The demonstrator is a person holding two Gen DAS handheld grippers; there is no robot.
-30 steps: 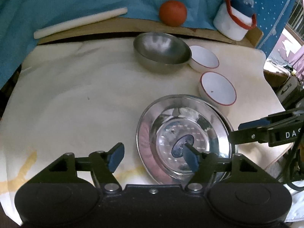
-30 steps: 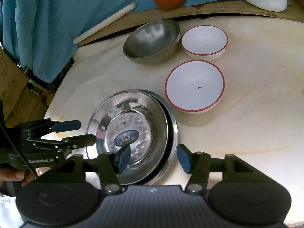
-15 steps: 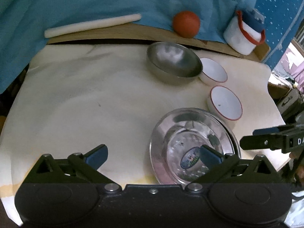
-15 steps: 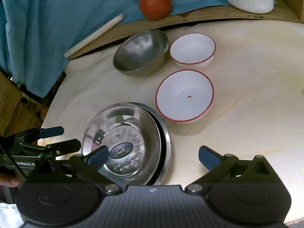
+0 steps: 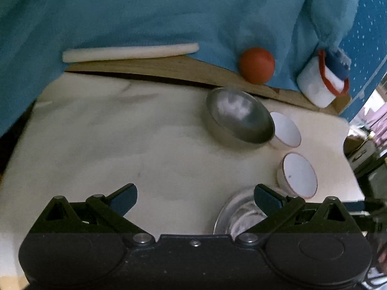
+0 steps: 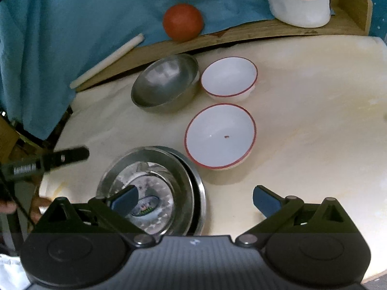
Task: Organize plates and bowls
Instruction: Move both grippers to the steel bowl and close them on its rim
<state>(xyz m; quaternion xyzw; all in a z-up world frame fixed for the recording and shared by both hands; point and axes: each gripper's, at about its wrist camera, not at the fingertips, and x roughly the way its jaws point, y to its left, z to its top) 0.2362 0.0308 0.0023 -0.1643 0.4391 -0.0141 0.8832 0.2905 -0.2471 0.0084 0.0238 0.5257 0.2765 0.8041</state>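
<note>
Stacked steel plates (image 6: 154, 188) lie on the cream table near its front; in the left wrist view only their far rim (image 5: 238, 207) shows, behind my right finger. A steel bowl (image 6: 167, 82) (image 5: 239, 118) stands further back. Beside it are two white bowls with red rims, the far one (image 6: 229, 76) (image 5: 285, 131) and the near one (image 6: 221, 135) (image 5: 300, 175). My left gripper (image 5: 196, 197) is open and empty, above the table left of the plates. My right gripper (image 6: 196, 199) is open and empty over the plates' right edge.
At the back, a wooden ledge under blue cloth carries an orange ball (image 6: 182, 21), a white roll (image 5: 130, 52) and a white tub with a red rim (image 6: 300, 2). My left gripper's fingers (image 6: 48, 160) show at the table's left edge.
Both grippers opened wide and drew back and up from the plates, which stay stacked on the table. My left gripper swung left, so the plates slid low in its view.
</note>
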